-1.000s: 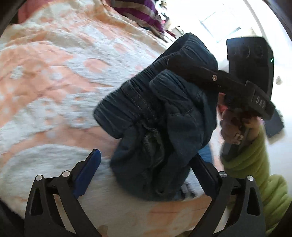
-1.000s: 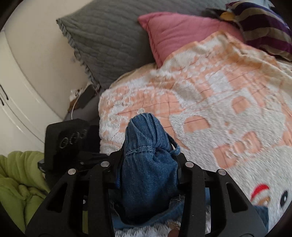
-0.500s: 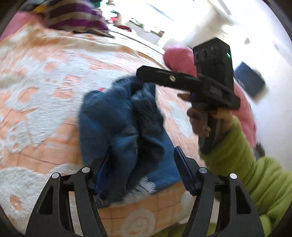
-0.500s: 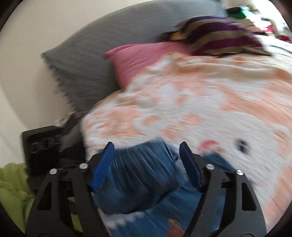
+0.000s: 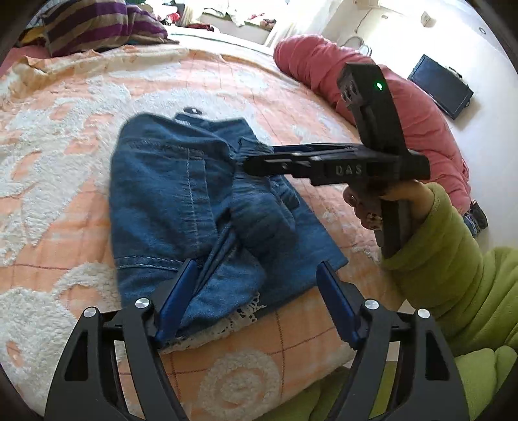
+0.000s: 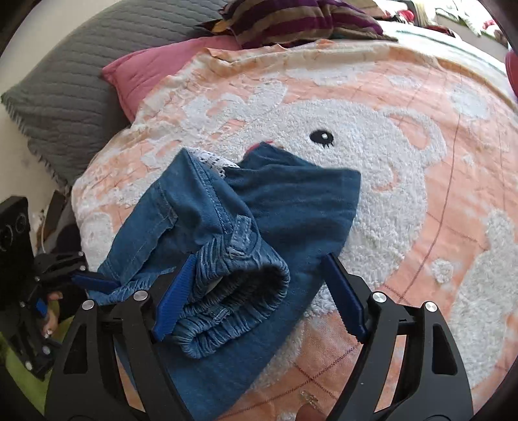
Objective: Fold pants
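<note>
The blue denim pants (image 5: 194, 207) lie in a folded, slightly rumpled bundle on the orange and white blanket (image 5: 64, 97). They also show in the right wrist view (image 6: 246, 233), with the elastic waistband nearest the camera. My left gripper (image 5: 259, 301) is open, its blue pads on either side of the bundle's near edge with its white lace trim. My right gripper (image 6: 259, 291) is open, its pads on either side of the waistband. The right gripper also shows in the left wrist view (image 5: 259, 162), over the pants.
A grey pillow (image 6: 64, 81) and a pink pillow (image 6: 152, 68) lie at the head of the bed. A striped cloth (image 6: 301, 19) lies further back. A pink cushion (image 5: 372, 97) lies along the bed's right side. The blanket's near edge (image 5: 291, 388) drops off close to me.
The right gripper, shut on the pants a second ago, has opened. The pants have dropped from a held-up bundle onto the blanket. The left gripper's view has swung toward the bed's far side.
</note>
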